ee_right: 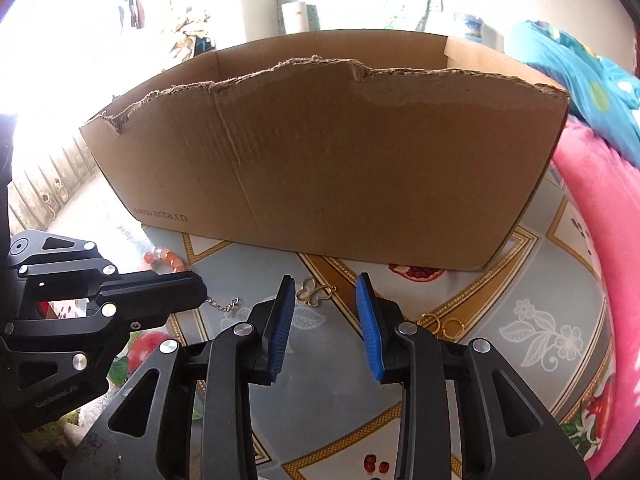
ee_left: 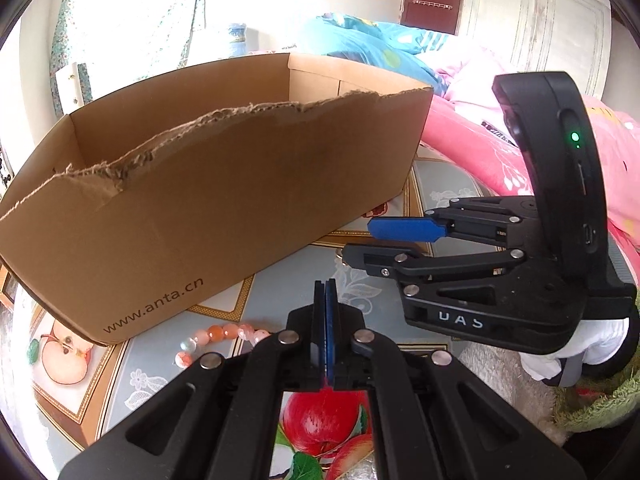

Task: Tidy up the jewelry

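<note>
Left hand-held gripper [ee_left: 326, 284]: blue pads pressed flat together, nothing visible between them; it hangs over the tabletop, angled down toward the box. In the right wrist view its fingers reach in from 9 o'clock.
Right hand-held gripper [ee_right: 326, 284]: jaws parted to a moderate gap, nothing between the blue pads [ee_right: 370, 328]; in the left wrist view it lies at 3 o'clock, turned on its side, a green light lit on its body.
Cardboard box [ee_right: 328, 160]: open-topped, torn ragged along the near rim, web address printed low on the near wall; it stands on the tabletop at 12 o'clock from both grippers.
Bead bracelet [ee_left: 224, 338]: orange, pink and pale beads, lying on the tabletop just beside the box's near corner, at 10 o'clock from the left gripper's tips.
Butterfly pendant [ee_right: 316, 294]: gold outline, flat on the tabletop, seen in the gap between the right gripper's pads.
Chain [ee_right: 222, 305]: short silver links, at 9 o'clock from the right gripper, beside the left gripper's tip.
Gold rings [ee_right: 440, 326]: thin hoops, at 3 o'clock of the right gripper's right pad.
Tabletop [ee_right: 532, 320]: covered with a fruit and flower printed cloth.
Bedding [ee_left: 460, 136]: pink and blue, heaped at 2 o'clock beyond the box.
</note>
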A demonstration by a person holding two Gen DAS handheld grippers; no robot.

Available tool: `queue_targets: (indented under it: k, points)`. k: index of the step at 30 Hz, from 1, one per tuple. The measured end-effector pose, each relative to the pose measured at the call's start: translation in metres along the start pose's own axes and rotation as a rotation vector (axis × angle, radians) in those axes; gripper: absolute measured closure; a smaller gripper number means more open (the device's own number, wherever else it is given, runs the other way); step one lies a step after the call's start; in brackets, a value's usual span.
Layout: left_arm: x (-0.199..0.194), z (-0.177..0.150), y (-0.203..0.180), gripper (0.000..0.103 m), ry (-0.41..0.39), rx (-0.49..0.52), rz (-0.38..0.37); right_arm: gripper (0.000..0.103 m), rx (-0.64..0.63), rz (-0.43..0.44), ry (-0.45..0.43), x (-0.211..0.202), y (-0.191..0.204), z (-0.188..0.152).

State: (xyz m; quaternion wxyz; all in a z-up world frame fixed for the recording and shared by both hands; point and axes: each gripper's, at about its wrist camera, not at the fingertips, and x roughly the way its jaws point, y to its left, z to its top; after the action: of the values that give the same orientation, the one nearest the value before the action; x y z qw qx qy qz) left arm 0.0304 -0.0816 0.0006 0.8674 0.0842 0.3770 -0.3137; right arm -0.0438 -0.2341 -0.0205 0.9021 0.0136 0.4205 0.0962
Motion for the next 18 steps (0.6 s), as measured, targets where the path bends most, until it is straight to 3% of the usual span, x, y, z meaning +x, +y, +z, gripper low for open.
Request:
queue_targets:
  k: [11, 15, 18]
  points:
    - [-0.004, -0.005, 0.003, 0.103, -0.017, -0.015, -0.058, 0.073, -0.102, -0.023, 0.056, 0.015, 0.031, 0.017]
    - [-0.008, -0.006, 0.004, 0.103, -0.031, -0.016, -0.072, 0.084, -0.129, -0.015, 0.080, 0.020, 0.038, 0.025]
    - [-0.011, -0.007, 0.005, 0.103, -0.041, -0.026, -0.083, 0.085, -0.109, -0.004, 0.088, 0.022, 0.040, 0.031]
